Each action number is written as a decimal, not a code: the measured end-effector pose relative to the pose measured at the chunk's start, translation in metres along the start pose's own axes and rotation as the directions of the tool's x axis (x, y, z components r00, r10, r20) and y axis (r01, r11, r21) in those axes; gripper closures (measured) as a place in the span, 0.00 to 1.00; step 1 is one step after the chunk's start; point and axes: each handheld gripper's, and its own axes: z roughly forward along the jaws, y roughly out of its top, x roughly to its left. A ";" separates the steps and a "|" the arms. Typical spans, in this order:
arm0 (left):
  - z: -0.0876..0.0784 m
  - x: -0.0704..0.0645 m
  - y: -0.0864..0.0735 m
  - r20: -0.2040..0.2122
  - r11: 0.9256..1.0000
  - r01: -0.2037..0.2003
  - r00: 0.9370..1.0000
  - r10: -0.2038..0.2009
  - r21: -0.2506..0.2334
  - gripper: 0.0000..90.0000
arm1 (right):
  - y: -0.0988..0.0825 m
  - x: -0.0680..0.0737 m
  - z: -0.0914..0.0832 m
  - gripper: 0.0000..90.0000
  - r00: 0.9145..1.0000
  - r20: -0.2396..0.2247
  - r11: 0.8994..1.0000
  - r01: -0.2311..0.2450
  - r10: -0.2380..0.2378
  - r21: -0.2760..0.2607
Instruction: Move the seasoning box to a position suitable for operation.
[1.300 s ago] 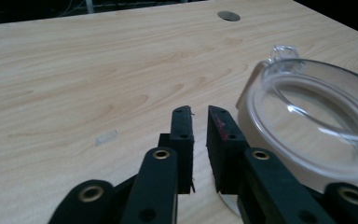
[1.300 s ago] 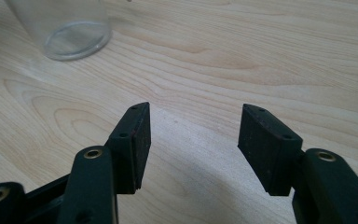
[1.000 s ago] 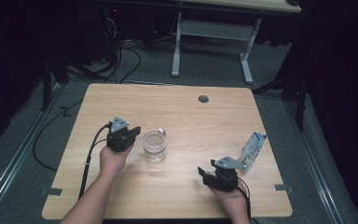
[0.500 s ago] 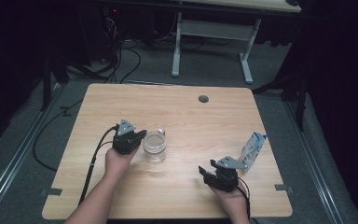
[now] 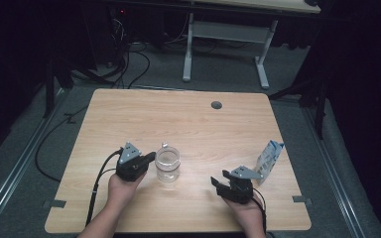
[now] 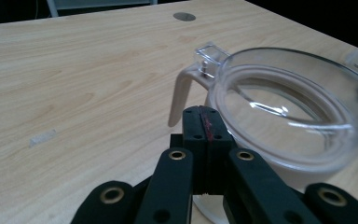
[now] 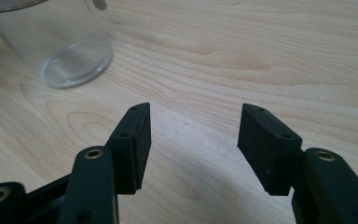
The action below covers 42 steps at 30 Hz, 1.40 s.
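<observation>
Both of your grippers sit low over the wooden table [image 5: 188,124]: your left gripper [image 5: 149,159], jaws pressed together on nothing, is just beside the clear glass jar [image 5: 167,163], which stands upright near the table's middle. Your right gripper [image 5: 218,184] has its jaws spread, though they have just been closing with nothing between them, and a small carton [image 5: 269,156] stands close to its right.
</observation>
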 end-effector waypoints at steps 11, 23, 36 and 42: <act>0.009 0.005 -0.003 -0.032 1.000 0.014 0.999 -0.014 -0.003 1.00 | -0.001 0.001 0.000 0.55 1.000 0.008 1.000 0.010 -0.010 -0.011; 0.004 -0.007 -0.012 -0.001 1.000 0.003 1.000 -0.003 -0.011 1.00 | -0.004 0.002 0.002 0.63 0.997 0.031 0.997 0.071 -0.071 -0.006; -0.002 -0.034 -0.021 0.053 1.000 -0.014 0.998 0.015 -0.023 1.00 | -0.005 0.005 0.001 0.59 0.992 0.070 0.993 0.111 -0.109 -0.031; -0.001 -0.041 -0.021 0.065 0.999 -0.022 0.998 0.024 -0.023 1.00 | -0.005 0.005 0.000 0.59 0.990 0.082 0.992 0.117 -0.114 -0.042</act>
